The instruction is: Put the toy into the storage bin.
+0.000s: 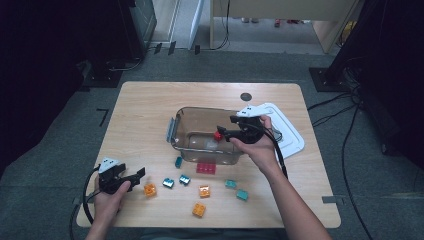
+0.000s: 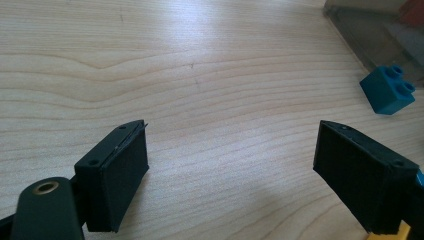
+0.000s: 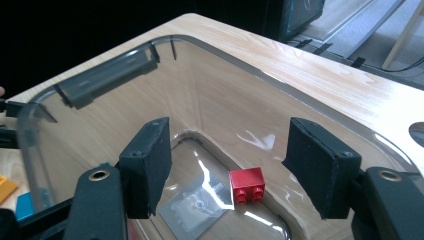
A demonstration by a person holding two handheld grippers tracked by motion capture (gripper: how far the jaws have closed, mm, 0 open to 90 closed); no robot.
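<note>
The right gripper [image 1: 223, 133] hangs over the clear box [image 1: 186, 131] in the middle of the bench [image 1: 145, 105]. Its fingers [image 3: 147, 165] are wide apart and hold nothing. The red brick [image 3: 247, 184] lies on the bottom of the box, below the gap between the fingers and not touching them. The left gripper [image 1: 136, 175] is near the front left corner of the bench. Its fingers [image 2: 117, 175] are wide apart and empty too, with bare wood between them. A blue brick [image 2: 389, 90] lies farther ahead, off to one side.

orange brick [image 2: 387, 232] cut off by edge
</note>
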